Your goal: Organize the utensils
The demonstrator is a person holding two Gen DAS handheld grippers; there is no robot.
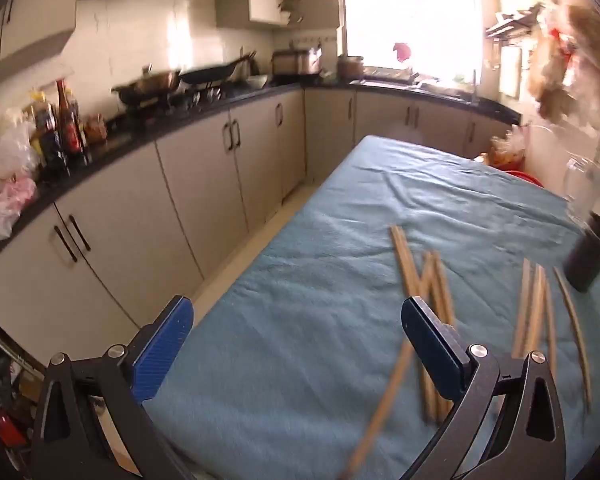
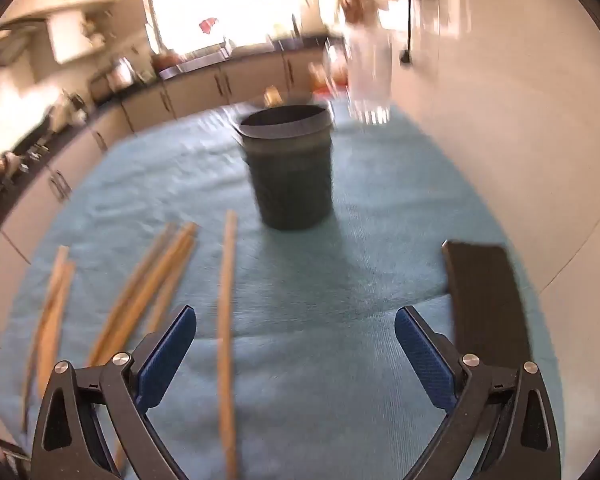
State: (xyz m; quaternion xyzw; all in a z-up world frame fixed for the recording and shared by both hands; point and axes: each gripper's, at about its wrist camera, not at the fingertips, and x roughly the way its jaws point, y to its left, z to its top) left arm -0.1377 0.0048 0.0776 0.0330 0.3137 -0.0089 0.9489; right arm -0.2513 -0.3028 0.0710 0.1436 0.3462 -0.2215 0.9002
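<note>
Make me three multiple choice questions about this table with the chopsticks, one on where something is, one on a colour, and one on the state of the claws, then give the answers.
1. Where does the dark cup stand?
A. On the kitchen counter
B. On the cloth, beyond the chopsticks
C. Inside the right claw

2. What colour is the cloth on the table?
A. Red
B. White
C. Blue-green

3. How do the two claws stand?
A. Both open, holding nothing
B. Both shut on chopsticks
C. Left shut, right open

Answers:
1. B, the cup sits upright on the cloth past the chopsticks.
2. C, the cloth looks blue-green in both views.
3. A, the left claw and right claw both spread wide, pads pressing nothing.
</note>
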